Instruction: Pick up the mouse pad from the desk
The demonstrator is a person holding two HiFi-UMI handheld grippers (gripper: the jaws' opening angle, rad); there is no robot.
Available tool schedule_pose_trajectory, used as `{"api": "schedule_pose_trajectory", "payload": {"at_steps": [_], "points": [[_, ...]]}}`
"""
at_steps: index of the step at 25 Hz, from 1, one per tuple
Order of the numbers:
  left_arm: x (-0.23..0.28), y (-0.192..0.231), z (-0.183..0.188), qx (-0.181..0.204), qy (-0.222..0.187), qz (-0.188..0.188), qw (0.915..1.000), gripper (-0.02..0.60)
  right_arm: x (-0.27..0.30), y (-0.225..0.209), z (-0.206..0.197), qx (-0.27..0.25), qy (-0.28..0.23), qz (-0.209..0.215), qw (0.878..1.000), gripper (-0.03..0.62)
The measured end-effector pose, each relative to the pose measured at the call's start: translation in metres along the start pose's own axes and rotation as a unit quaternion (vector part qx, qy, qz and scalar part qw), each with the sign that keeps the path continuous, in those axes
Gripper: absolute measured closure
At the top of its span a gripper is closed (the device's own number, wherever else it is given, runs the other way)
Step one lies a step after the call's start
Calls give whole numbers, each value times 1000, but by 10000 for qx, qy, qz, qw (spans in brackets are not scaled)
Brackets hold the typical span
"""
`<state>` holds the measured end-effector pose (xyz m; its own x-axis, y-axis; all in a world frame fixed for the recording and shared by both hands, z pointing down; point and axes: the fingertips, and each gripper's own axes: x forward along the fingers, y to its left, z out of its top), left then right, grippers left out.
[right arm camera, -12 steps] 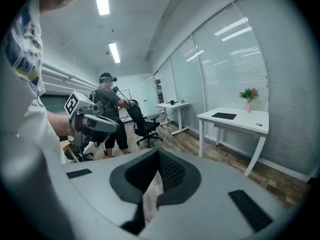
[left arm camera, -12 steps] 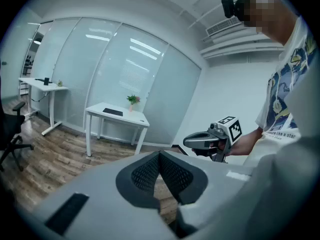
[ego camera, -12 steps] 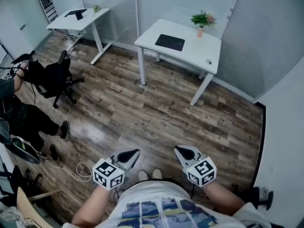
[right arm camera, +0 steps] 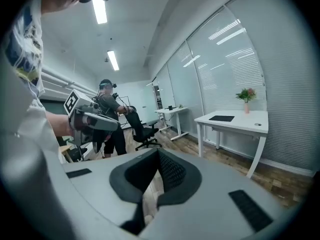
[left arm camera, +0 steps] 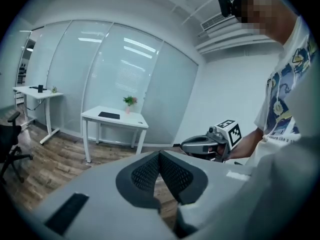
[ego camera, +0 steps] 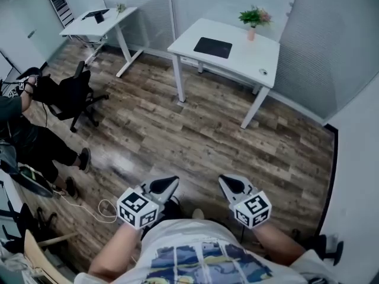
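Shifted slightly up-frame, white desk [ego camera: 249, 55] carries mouse pad [ego camera: 213, 47] across wood floor [ego camera: 195, 141].

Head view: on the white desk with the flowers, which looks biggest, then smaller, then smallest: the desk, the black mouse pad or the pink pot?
1. White desk
2. Mouse pad
3. Pink pot
The pad and pot sit on that desk, so nearness to the camera does not muddle the order.

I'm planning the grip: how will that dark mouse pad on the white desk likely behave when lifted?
The mouse pad lies thin and flat on the desk, so it is probably light and may droop if gripped at one edge. With no raised rim showing, catching an edge may need sliding it toward the desk's border.
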<state>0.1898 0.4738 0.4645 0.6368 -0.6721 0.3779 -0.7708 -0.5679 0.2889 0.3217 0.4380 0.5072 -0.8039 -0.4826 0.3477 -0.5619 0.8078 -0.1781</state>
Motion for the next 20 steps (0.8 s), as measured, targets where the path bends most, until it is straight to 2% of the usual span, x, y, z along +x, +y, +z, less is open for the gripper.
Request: {"api": "schedule_pose_trajectory", "payload": {"at_steps": [1, 2, 6, 10, 16, 20], "points": [[1, 5, 4, 45, 8, -20, 10000, 578, 5, -2, 4, -25, -21, -27, 10000, 590], [3, 12, 9, 79, 8, -36, 10000, 578, 11, -6, 8, -57, -35, -47, 10000, 555], [25, 45, 19, 3, 0, -162, 9999, 578, 38, -30, 11, -31, 40, -182, 9998, 545], [47, 84, 39, 123, 13, -383, 9992, 578, 71, -57, 16, 80, 165, -396, 9990, 543], [64, 170, 74, 270, 203, -972, 9947, 579, 150, -91, 61, 67, 103, -908, 9958, 545], [79, 236, 101, 389, 316, -1239, 9910, 578, 205, -110, 89, 216, 142, -1205, 9924, 543]]}}
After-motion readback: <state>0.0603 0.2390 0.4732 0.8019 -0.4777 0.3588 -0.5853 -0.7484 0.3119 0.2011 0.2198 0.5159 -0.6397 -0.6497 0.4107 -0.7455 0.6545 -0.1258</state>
